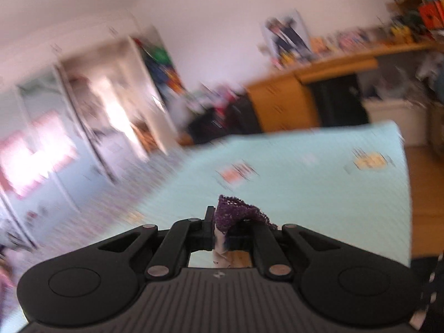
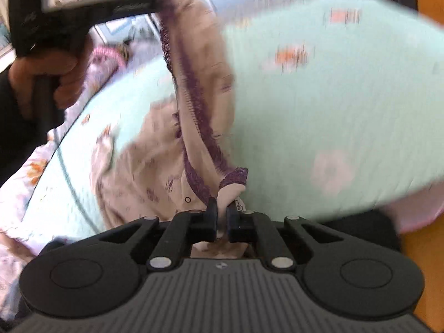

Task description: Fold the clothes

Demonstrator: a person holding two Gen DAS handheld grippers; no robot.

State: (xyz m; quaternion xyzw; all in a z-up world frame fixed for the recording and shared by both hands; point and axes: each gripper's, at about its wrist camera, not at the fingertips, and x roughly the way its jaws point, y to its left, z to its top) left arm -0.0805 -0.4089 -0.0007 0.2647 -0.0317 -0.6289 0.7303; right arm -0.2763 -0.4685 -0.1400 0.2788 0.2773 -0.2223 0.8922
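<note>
A beige printed garment with a purple lace trim hangs stretched between my two grippers above a mint-green bed cover. My right gripper is shut on one trimmed corner of it. My left gripper is shut on another corner, where a tuft of purple lace sticks out of the jaws. In the right wrist view the left gripper is raised at the upper left, held by a hand. The garment's lower part lies bunched on the cover.
The mint cover has small orange patches and ends at the right over a wooden floor. A floral sheet lies at the left. Wooden desk and shelves and a mirrored wardrobe stand beyond the bed. Both views are motion-blurred.
</note>
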